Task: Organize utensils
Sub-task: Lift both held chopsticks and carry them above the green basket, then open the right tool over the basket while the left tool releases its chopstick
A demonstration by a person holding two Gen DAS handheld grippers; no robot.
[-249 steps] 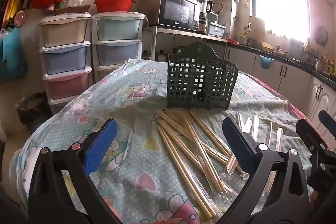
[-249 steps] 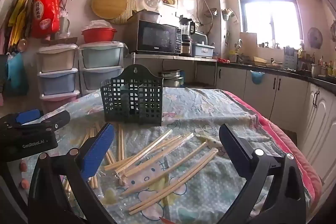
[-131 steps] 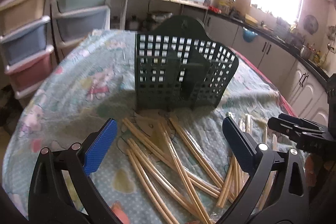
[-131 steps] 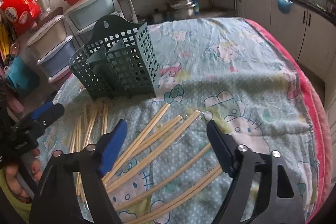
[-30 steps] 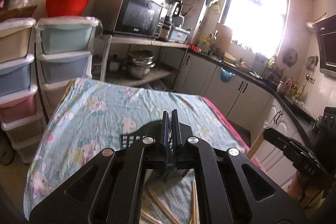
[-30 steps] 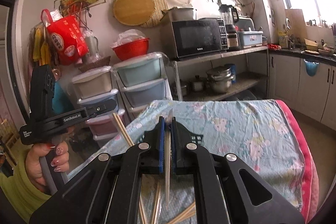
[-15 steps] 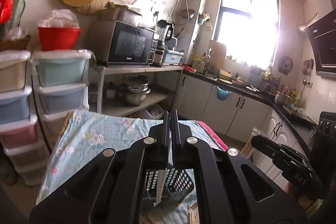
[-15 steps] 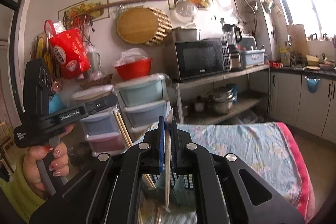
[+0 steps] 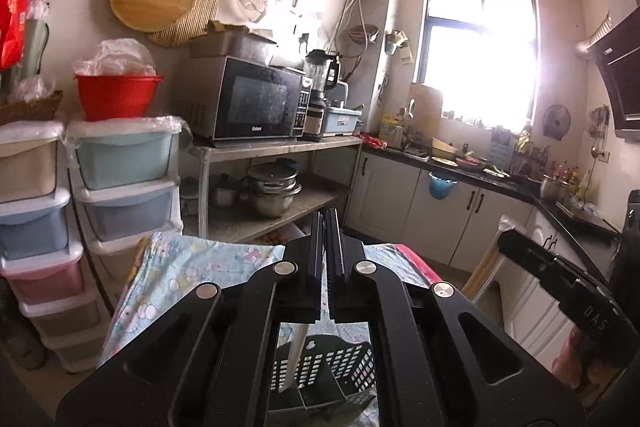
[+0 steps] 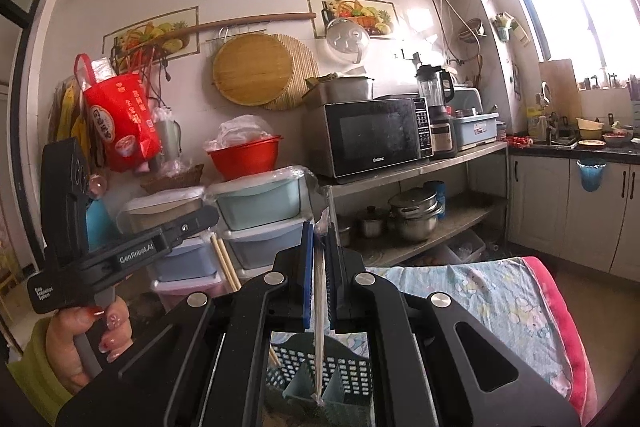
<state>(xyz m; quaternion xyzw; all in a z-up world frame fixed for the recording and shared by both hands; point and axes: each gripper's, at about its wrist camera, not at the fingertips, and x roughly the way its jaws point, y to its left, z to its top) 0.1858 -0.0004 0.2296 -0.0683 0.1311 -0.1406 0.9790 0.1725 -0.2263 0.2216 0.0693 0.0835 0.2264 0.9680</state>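
My left gripper is shut on a wrapped pair of chopsticks that hangs down into the dark green perforated utensil holder below it. My right gripper is shut on another wrapped pair of chopsticks, whose lower end hangs over the same holder. The left gripper also shows in the right wrist view with its chopsticks slanting down toward the holder. The right gripper also shows at the right edge of the left wrist view.
The table has a pale blue cartoon cloth with a pink edge. Stacked plastic drawers and a shelf with a microwave stand behind. Kitchen cabinets run along the right.
Both grippers have tilted further up and stand over the holder. The chopsticks in each hang lower toward the holder's compartments than half a second ago.
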